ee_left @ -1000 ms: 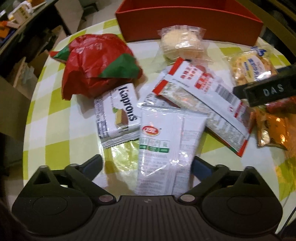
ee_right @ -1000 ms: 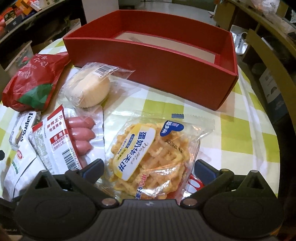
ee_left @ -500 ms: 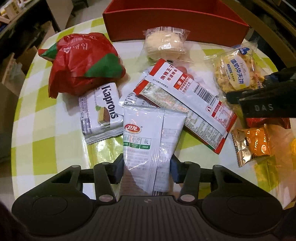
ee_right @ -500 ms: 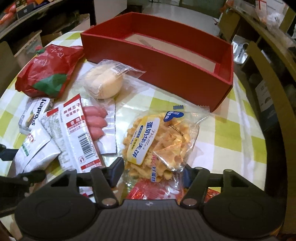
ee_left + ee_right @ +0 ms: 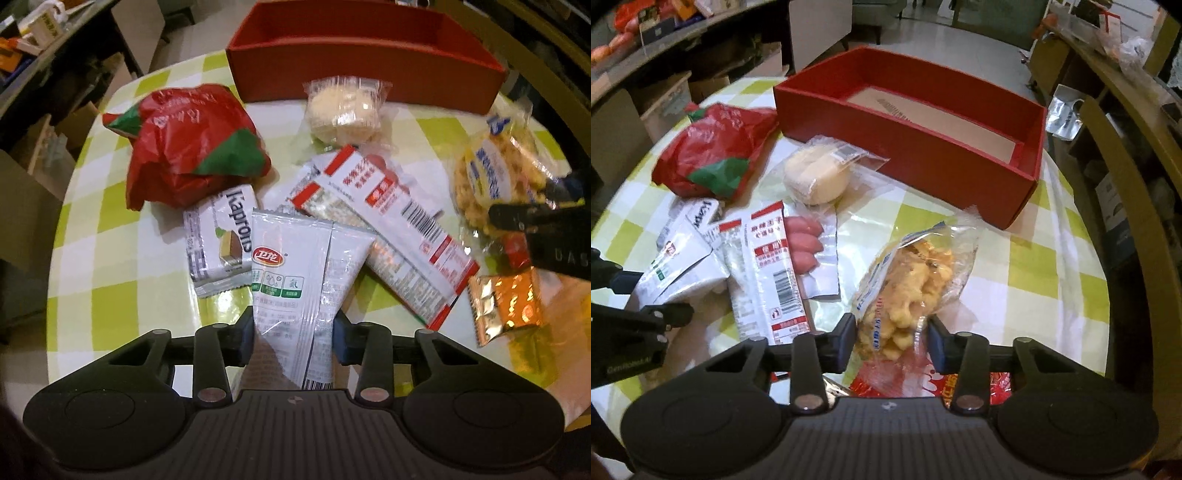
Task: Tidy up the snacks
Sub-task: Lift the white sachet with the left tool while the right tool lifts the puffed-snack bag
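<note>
Presently the left claw (image 5: pixel 293 334) pinches the white pouch (image 5: pixel 295 273) and the right claw (image 5: pixel 892 332) the waffle bag (image 5: pixel 908 284), both low over the surface (image 5: pixel 1027 266); advise lifting clear before crossing the box (image 5: pixel 960 162) wall.

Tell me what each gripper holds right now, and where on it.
Left gripper pinches the white sachet near its lower end. Right gripper clamps the waffle snack bag at its near end.

We've got a glossy checked plastic cover on the bench (image 5: pixel 110 258), a matt red cardboard box (image 5: pixel 942 162), crinkly clear film on the waffle pack (image 5: pixel 916 280), and shiny gold foil on one sachet (image 5: pixel 506 306).
</note>
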`<state>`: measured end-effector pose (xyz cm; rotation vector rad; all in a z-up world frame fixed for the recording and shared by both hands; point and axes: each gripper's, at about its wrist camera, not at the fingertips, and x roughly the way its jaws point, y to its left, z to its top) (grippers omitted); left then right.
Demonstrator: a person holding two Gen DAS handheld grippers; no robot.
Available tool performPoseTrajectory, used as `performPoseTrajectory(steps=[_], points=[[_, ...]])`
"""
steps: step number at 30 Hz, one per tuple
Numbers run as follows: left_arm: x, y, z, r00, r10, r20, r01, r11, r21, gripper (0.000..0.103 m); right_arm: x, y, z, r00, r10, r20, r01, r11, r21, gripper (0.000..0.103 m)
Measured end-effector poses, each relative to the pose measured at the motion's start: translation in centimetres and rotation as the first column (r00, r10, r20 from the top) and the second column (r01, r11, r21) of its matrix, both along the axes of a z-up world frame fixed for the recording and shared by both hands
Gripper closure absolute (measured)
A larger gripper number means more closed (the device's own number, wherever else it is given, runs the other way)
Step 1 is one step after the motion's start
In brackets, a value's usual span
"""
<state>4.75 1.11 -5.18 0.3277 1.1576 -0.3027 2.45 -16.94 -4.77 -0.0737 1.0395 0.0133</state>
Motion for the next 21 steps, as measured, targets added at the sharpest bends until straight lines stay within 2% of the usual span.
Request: performPoseTrajectory(steps=[13, 17, 21], points=[[-0.4, -2.7, 3.4, 0.996, -0.012, 0.092, 0.017, 0.999, -0.046, 0.055, -1.8, -1.6, 1.6, 0.997, -0.056, 0.044, 0.052, 0.995, 0.081, 0.065], [-0.1, -3.5, 3.5, 0.996, 0.005, 0.085, 0.0, 0.998, -0.058, 0.055, -2.2, -2.6, 1.8, 0.996, -0.072, 0.06, 0.065, 0.992, 0.111, 0.067], [-0.3, -5.1, 4.2, 0.994, -0.014, 0.107, 0.021, 0.998, -0.063, 0.055, -2.2, -4.0, 2.3, 0.993, -0.098, 0.069, 0.088, 0.987, 0.138, 0.068]])
